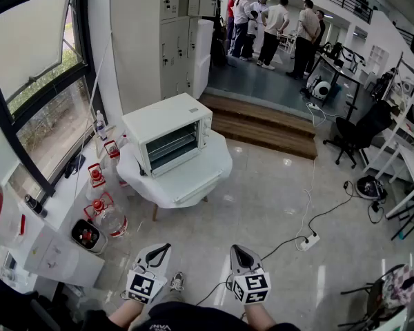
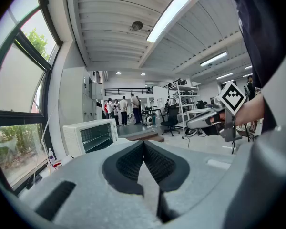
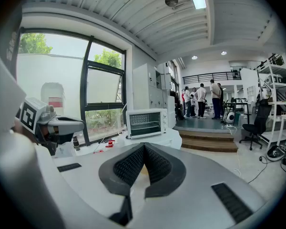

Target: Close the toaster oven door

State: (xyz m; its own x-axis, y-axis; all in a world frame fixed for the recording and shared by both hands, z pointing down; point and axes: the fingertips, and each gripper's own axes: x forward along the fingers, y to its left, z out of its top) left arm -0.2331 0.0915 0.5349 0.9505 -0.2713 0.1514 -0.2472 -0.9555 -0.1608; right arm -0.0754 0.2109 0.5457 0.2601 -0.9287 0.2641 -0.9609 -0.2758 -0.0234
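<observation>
A white toaster oven (image 1: 169, 136) stands on a low white table (image 1: 193, 178) some way ahead of me, its dark front with racks facing me. From here I cannot tell how its door stands. It also shows far off in the left gripper view (image 2: 90, 136) and the right gripper view (image 3: 147, 123). My left gripper (image 1: 159, 251) and right gripper (image 1: 240, 252) are held low and close to me, well short of the table. The jaws of the left gripper (image 2: 143, 144) and the right gripper (image 3: 144, 148) meet with nothing between them.
Red-capped jars and bottles (image 1: 100, 209) crowd the white ledge under the window at left. A power strip with cables (image 1: 307, 241) lies on the tiled floor at right. Wooden steps (image 1: 262, 126), an office chair (image 1: 355, 136) and a group of people (image 1: 269, 23) are beyond.
</observation>
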